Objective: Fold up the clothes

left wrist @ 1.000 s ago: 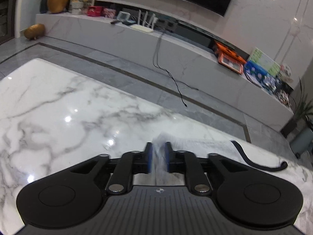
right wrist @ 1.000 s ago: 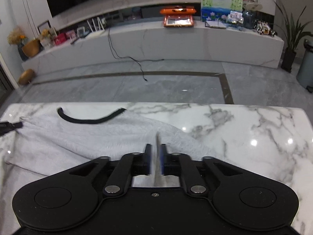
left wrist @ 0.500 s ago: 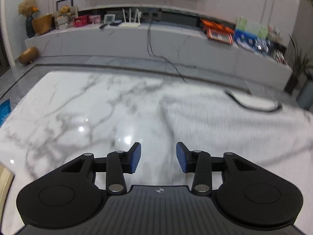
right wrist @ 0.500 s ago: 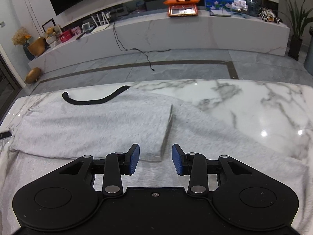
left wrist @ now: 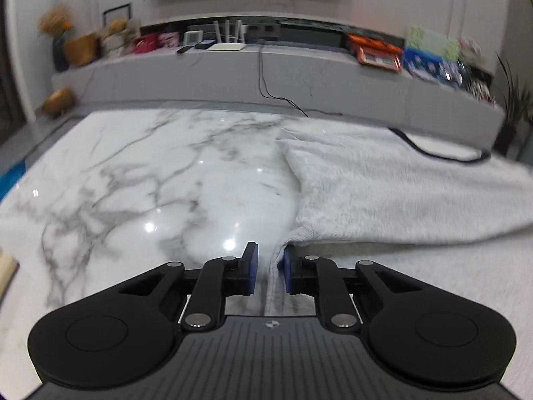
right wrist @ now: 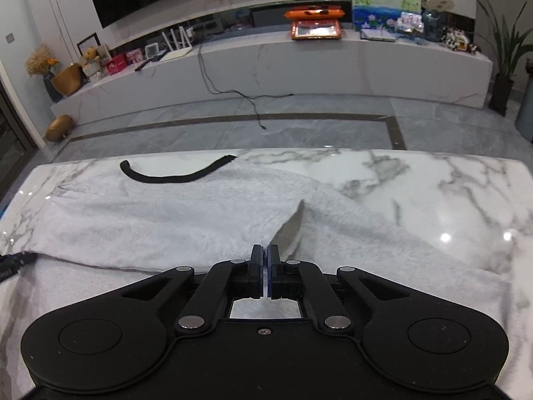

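Left gripper (left wrist: 269, 268): jaws partly spread, a gap between the blue pads, with an edge of the grey garment (left wrist: 399, 183) lying between them against the right pad. Right gripper (right wrist: 265, 275): jaws pressed together, pinching a raised fold of the garment (right wrist: 186, 213). The garment lies flat on the marble table (right wrist: 416, 180), long axis crosswise ahead of the jaws, black collar (right wrist: 173, 176) on its far edge. No writing is legible.

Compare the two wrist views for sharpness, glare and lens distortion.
Left wrist view: motion-blurred, with the grey garment and shelf smeared, and ceiling-light glints on the marble table. Right wrist view: sharp, with the black collar crisp and glare spots on the marble at right. Both views: fisheye bending of the table edge and the TV bench.
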Tool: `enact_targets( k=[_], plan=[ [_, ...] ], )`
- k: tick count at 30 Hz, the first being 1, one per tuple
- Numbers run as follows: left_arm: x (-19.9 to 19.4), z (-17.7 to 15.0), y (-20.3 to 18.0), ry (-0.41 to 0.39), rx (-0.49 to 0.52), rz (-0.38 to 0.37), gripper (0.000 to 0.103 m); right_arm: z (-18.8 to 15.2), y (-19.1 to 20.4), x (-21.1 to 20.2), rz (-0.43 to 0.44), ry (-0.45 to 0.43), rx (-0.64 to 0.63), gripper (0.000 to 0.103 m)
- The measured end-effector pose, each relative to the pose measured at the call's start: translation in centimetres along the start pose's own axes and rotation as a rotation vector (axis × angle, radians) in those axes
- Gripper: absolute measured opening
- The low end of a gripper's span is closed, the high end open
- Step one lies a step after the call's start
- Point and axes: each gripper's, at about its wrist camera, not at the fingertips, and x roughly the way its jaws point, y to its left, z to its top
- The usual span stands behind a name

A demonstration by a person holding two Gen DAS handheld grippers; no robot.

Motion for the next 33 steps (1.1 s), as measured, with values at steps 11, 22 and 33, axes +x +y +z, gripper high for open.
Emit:
enact_targets(
  k=[11, 22, 33],
  plan=[
    [-2.6, 1.0, -0.4, -0.039, -0.054, 0.041, 0.045, -1.2, -4.1, -3.3, -0.081, 0.033, 0.077, 0.027],
    [-3.5, 1.6, -3.2, -0.045, -0.04, 0.025, 0.047, -5.9, -10.9, -10.2, -0.284, 0.098, 0.199, 0.042],
    [-3.0, 1.5, -3.8, -0.034, -0.052, 0.004, 0.047, -8.5, -12.6, -8.6, -0.238, 0.187, 0.296, 0.0]
  ],
)
